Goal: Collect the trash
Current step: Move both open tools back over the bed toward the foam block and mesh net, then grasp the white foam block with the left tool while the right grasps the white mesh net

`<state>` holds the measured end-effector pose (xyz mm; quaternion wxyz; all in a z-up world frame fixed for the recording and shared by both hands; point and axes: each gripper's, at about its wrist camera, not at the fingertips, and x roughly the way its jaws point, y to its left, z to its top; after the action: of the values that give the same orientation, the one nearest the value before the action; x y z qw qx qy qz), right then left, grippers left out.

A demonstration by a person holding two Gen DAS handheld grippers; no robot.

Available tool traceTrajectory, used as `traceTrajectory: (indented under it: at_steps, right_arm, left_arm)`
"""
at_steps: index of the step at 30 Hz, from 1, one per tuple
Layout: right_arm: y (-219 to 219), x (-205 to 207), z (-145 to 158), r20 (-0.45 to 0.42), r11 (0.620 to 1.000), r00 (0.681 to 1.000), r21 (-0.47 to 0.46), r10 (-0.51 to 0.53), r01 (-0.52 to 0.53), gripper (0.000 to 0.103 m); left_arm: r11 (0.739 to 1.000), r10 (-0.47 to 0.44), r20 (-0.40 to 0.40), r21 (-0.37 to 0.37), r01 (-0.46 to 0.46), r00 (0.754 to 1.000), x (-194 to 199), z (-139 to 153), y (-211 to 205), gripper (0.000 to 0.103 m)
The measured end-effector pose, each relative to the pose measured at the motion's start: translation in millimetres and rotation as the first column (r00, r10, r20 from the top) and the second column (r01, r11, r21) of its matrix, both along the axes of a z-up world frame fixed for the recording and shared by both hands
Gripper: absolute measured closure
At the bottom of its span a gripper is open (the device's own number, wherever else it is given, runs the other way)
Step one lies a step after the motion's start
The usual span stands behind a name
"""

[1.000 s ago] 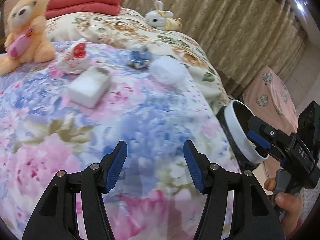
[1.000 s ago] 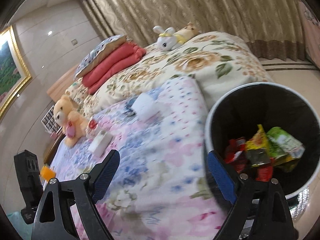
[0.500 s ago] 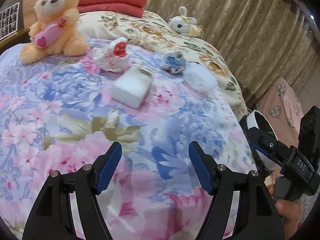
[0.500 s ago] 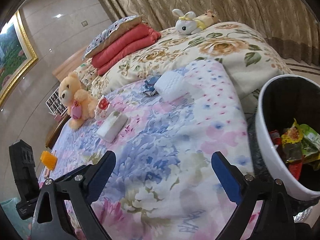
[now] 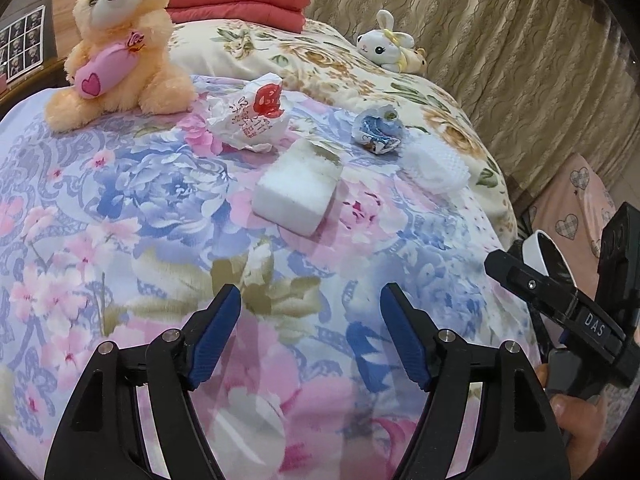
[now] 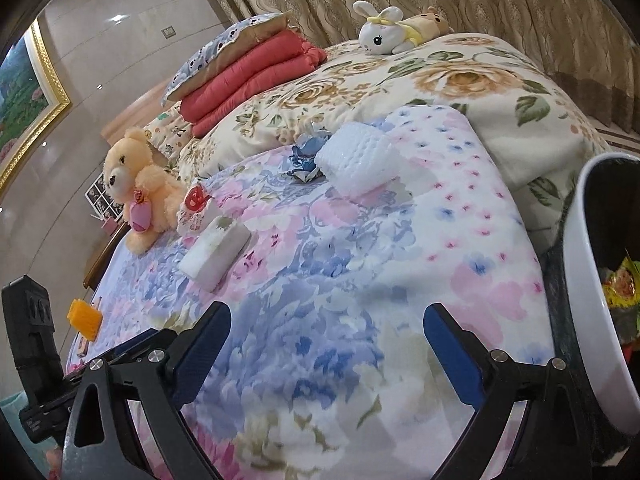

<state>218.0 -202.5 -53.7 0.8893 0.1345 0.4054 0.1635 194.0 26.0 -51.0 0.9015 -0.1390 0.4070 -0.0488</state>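
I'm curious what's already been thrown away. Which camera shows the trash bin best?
The right wrist view: the trash bin stands large at the right edge, its dark inside and colourful wrappers visible. The left wrist view shows only a sliver of its white rim behind the right gripper.

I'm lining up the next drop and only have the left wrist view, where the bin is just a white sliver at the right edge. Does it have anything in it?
Observer: Yes. The right wrist view looks into the bin, and coloured wrappers lie inside it.
Operator: Is the right gripper carrying anything? I only see it side-on.
Observer: No. The right gripper has its jaws wide open, with only bedspread showing between them.
Operator: Is there anything off my left edge?
Observer: An orange block sits by the bed's left edge, nearer the camera than the teddy bear. I cannot tell whether it lies on the bed.
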Motion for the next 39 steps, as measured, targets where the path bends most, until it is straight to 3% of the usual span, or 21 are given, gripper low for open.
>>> traceTrajectory:
  at_steps: [22, 36, 39]
  right_arm:
    - [-2, 78, -8, -0.023, 0.999, 0.999, 0.017, -0.048, 0.049, 0.005]
    - [-7, 111, -14, -0.039, 0.994, 0.996, 0.076, -0.077, 0.079, 0.005]
    - [-5, 114, -13, -0.016, 0.995, 0.997, 0.053, -0.078, 0.079, 0.009]
  left_arm:
    - [0.999, -0.02, -0.044, 0.043, 0.022, 0.999, 69, -3, 6, 0.028]
    - [0.996, -0.017, -0.032, 0.091, 0.019, 0.999, 84, -9, -4, 0.029]
    - [0.995, -0.026, -0.031, 0.097, 0.029, 0.999, 85, -10, -6, 0.039]
